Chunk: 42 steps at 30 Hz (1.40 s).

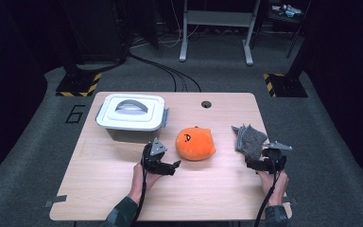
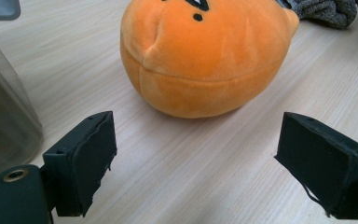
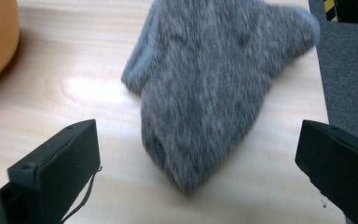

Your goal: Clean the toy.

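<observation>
The grey knitted cloth [image 3: 214, 88] lay flat on the bench [image 1: 123, 189] near its right edge, just ahead of the right tool [image 1: 266, 164], whose jaws stood wide apart with nothing between them. The orange plush toy [image 2: 200, 56] sat at the middle of the bench, right of the lidded white box [image 1: 131, 113], and the left tool [image 1: 168, 168] pointed at it from close by, jaws likewise spread and empty. The step in hand looked like a fresh approach to one of the two soft things. For the cloth, the right tool would do best to come in low, pads level with the wood, and pinch a raised fold rather than the thin edge; for the toy, the left tool needed to straddle its widest bulge and close gently, since plush gives and slips
</observation>
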Each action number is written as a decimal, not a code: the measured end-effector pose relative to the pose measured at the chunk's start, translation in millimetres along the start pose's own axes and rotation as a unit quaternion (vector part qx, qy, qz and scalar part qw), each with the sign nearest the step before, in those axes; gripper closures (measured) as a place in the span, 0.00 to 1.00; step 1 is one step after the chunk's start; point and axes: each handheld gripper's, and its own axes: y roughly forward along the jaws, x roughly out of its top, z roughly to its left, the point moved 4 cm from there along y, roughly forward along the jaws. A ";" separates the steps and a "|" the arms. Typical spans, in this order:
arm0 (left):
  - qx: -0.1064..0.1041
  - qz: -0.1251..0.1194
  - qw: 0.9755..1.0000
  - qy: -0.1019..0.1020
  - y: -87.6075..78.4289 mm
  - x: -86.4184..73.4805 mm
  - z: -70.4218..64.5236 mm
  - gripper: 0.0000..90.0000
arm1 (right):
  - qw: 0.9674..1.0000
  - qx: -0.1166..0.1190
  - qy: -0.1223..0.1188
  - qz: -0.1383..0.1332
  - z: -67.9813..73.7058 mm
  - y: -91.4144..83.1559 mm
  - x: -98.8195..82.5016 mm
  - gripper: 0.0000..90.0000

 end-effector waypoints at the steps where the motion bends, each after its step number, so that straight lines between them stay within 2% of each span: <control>1: 0.000 -0.002 1.000 -0.002 0.8 1.3 -0.3 0.13 | 1.000 0.002 0.001 0.000 0.0 -0.6 -4.4 0.00; 3: 0.000 -0.001 1.000 0.000 1.6 3.4 -0.3 0.13 | 1.000 0.000 0.000 0.002 -0.3 0.0 -17.4 0.00; 6: 0.001 -0.003 1.000 0.003 3.6 7.9 0.0 0.13 | 1.000 0.000 0.000 0.002 -0.8 1.5 -24.8 0.00; 11: 0.001 -0.003 1.000 0.001 10.7 17.5 -0.7 0.13 | 1.000 -0.009 -0.014 0.006 1.6 8.0 -37.8 0.00; 17: 0.009 -0.006 1.000 0.003 18.5 28.4 -1.8 0.13 | 1.000 -0.014 -0.019 0.010 3.3 8.8 -39.0 0.00; 26: 0.007 -0.001 1.000 0.003 32.4 39.6 -4.3 0.13 | 1.000 -0.018 -0.022 0.012 3.8 9.7 -40.6 0.00; 31: 0.013 0.011 1.000 0.003 41.6 44.0 -3.8 0.16 | 0.999 -0.020 -0.022 0.010 3.9 9.4 -40.8 0.00; 35: 0.015 0.029 0.999 0.008 51.9 43.1 -1.6 0.16 | 1.000 -0.022 -0.020 0.011 4.7 9.1 -41.1 0.00; 38: 0.012 0.032 0.999 0.000 55.2 41.8 -0.6 0.17 | 1.000 -0.020 -0.021 0.012 4.4 9.4 -41.0 0.00; 42: -0.004 0.036 0.999 -0.015 59.4 38.8 1.0 0.26 | 1.000 -0.018 -0.022 0.011 4.4 9.6 -41.0 0.00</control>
